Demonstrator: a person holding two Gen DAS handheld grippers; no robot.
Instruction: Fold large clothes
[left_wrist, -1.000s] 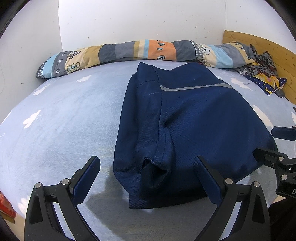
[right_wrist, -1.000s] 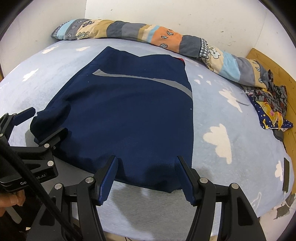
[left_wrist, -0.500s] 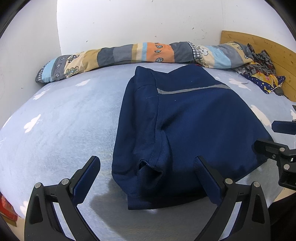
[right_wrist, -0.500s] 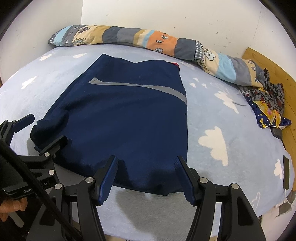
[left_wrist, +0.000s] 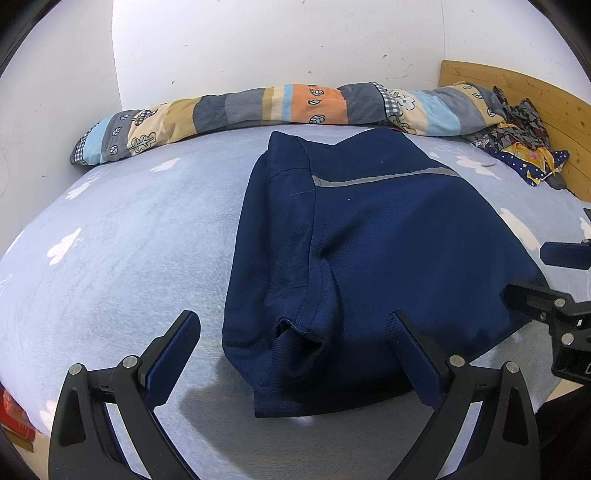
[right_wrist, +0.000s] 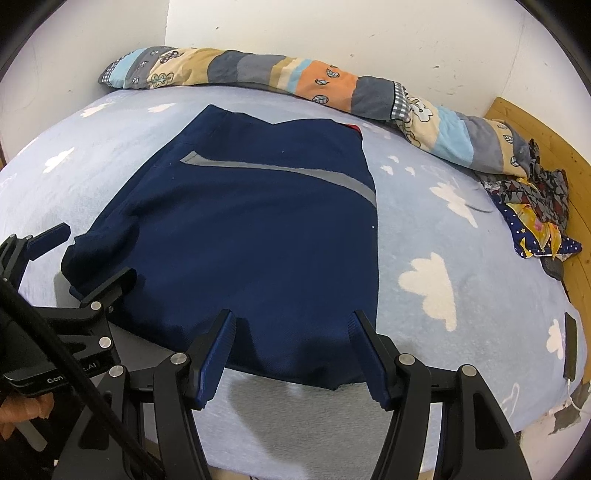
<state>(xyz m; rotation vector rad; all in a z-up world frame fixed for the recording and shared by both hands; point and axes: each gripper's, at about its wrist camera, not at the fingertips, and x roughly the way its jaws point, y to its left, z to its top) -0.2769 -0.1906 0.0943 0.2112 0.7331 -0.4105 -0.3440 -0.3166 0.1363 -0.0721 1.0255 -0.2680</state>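
Note:
A navy garment with a grey stripe lies flat on the cloud-print bed sheet, its sides folded in and a sleeve cuff gaping near the hem. My left gripper hovers open over the hem's near left corner, holding nothing. In the right wrist view the same garment spreads ahead. My right gripper stands open above the hem's right part, pads clear of the cloth. The left gripper shows at that view's left edge, and the right gripper at the left view's right edge.
A rolled patchwork quilt runs along the back wall. A crumpled patterned cloth lies by the wooden headboard. A dark flat object rests near the bed's right edge. A hand shows at lower left.

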